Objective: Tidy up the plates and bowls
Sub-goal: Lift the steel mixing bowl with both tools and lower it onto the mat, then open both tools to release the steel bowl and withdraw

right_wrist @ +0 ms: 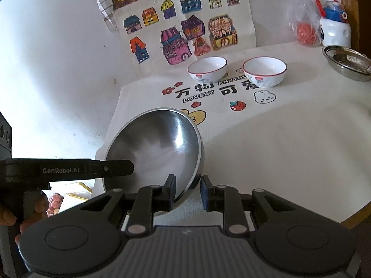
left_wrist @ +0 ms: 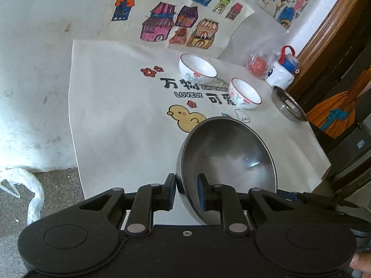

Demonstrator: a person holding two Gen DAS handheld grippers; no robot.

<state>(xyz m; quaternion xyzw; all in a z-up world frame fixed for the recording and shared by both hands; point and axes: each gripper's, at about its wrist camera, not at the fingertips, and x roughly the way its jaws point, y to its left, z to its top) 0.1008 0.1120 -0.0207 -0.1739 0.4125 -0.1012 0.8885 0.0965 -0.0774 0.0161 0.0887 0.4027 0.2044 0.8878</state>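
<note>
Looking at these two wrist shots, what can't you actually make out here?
- Left wrist view: the metal basin's contents, foreshortened and small.
- Right wrist view: the same basin is cut by the frame edge.
- Both views: the steel bowl's underside and table contact, hidden by the left gripper and right gripper.

A steel bowl (right_wrist: 157, 153) stands tilted on the white surface (right_wrist: 278, 153), its rim between the fingers of the right claw (right_wrist: 186, 193), which straddle it with a gap on the outer side. The left claw (right_wrist: 116, 168) reaches in over its inside. Behind stand two white bowls (right_wrist: 207, 68) and a metal dish (right_wrist: 347, 61).
</note>
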